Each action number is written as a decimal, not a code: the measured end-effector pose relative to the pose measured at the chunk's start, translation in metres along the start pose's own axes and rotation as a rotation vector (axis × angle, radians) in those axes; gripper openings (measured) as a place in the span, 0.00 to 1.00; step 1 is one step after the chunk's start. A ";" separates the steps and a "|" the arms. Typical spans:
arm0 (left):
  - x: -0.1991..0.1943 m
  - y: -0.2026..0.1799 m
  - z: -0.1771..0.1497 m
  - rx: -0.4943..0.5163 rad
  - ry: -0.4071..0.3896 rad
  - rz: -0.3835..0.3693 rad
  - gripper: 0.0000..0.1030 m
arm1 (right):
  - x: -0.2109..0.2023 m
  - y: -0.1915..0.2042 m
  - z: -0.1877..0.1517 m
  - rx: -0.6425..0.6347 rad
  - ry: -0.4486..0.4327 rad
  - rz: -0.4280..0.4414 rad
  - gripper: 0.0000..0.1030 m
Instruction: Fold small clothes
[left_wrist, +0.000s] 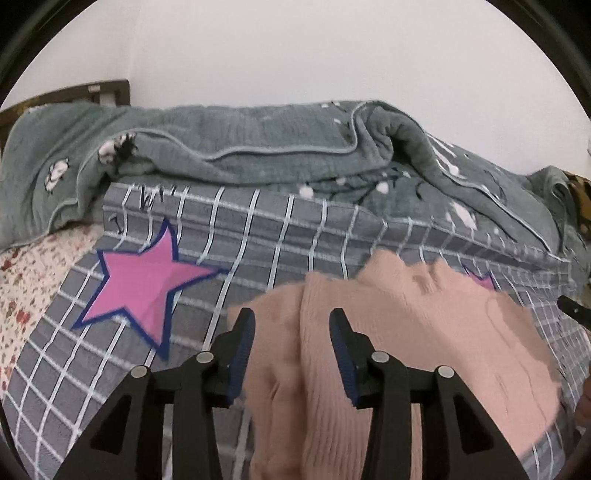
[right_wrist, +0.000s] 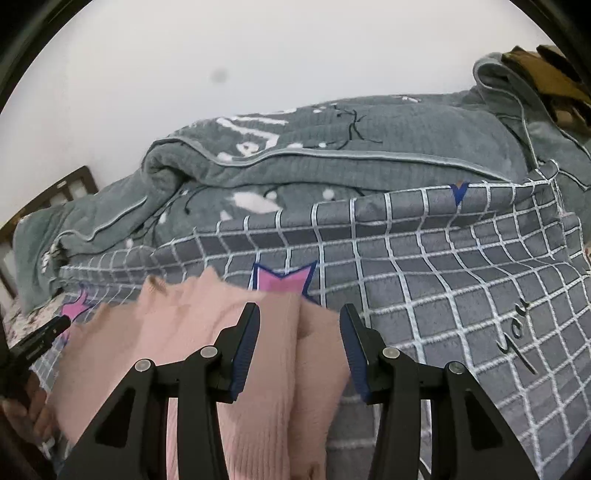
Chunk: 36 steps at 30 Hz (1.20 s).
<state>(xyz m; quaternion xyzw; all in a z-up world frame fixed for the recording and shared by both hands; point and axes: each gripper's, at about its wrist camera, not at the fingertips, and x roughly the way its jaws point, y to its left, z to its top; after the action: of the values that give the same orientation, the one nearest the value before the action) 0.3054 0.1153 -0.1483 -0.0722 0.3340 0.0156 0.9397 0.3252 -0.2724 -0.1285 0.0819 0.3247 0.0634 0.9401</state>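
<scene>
A pink ribbed knit garment (left_wrist: 424, 325) lies spread on the grey checked blanket (left_wrist: 258, 229), with a lengthwise fold ridge running toward the camera. My left gripper (left_wrist: 291, 321) hovers over the garment's left part, its jaws apart and the fold ridge showing in the gap; the pads do not press on the cloth. In the right wrist view the same garment (right_wrist: 166, 332) sits on the blanket (right_wrist: 443, 277). My right gripper (right_wrist: 299, 317) stands open above the garment's right edge, with pink cloth visible in the gap.
A bunched grey-green quilt (left_wrist: 258, 140) is piled along the wall behind the blanket. Pink stars (left_wrist: 144, 284) are printed on the blanket. A floral sheet (left_wrist: 26, 280) shows at the left, a wooden headboard (left_wrist: 103, 92) beyond it. A hand (right_wrist: 26, 413) appears at the left edge.
</scene>
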 end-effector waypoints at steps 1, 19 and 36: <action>-0.002 0.003 -0.004 0.001 0.017 -0.011 0.45 | -0.003 -0.001 -0.004 -0.005 0.023 0.009 0.48; 0.035 0.035 -0.041 -0.217 0.229 -0.252 0.56 | 0.034 -0.011 -0.060 0.054 0.267 0.086 0.59; 0.005 0.015 -0.006 -0.265 0.197 -0.225 0.21 | 0.008 -0.004 -0.034 0.138 0.140 0.188 0.19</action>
<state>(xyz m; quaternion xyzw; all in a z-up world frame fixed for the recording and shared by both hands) 0.3043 0.1297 -0.1580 -0.2334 0.4093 -0.0527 0.8805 0.3107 -0.2716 -0.1605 0.1717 0.3838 0.1343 0.8973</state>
